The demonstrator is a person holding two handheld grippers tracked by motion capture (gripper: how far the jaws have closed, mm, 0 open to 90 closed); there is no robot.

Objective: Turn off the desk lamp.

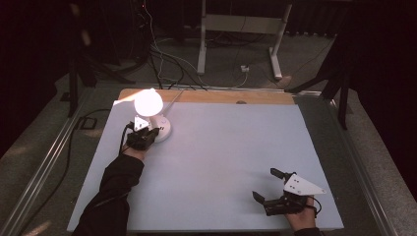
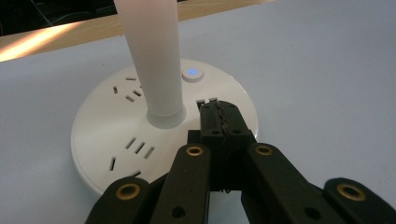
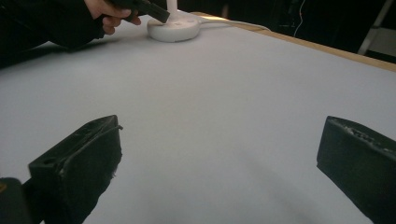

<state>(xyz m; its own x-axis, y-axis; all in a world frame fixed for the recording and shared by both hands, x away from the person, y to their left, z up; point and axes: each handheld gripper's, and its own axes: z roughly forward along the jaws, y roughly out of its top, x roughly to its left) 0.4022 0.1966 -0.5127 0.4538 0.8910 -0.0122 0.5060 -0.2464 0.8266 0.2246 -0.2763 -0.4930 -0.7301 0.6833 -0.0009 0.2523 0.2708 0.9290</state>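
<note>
Closest to the lens: left claw, jaws pressed together with nothing between them, tips resting on the round white base of the desk lamp, just below the blue-lit power button and beside the white stem. Lamp at the far left of the desk, glowing brightly, cord trailing off the back edge.

Likely step: working the lamp's switch with closed tips. With the button lit and the head shining, probably just switched on, or about to be pressed again. Next move calls for sliding the tips forward a little, onto the button, then pressing straight down without nudging the base or bumping the stem.

Right claw well apart at the near right, jaws spread wide, idle, holding nothing, low over bare desk.

Count: one lamp, one power button, two claws, several socket slots in the base, one desk.
</note>
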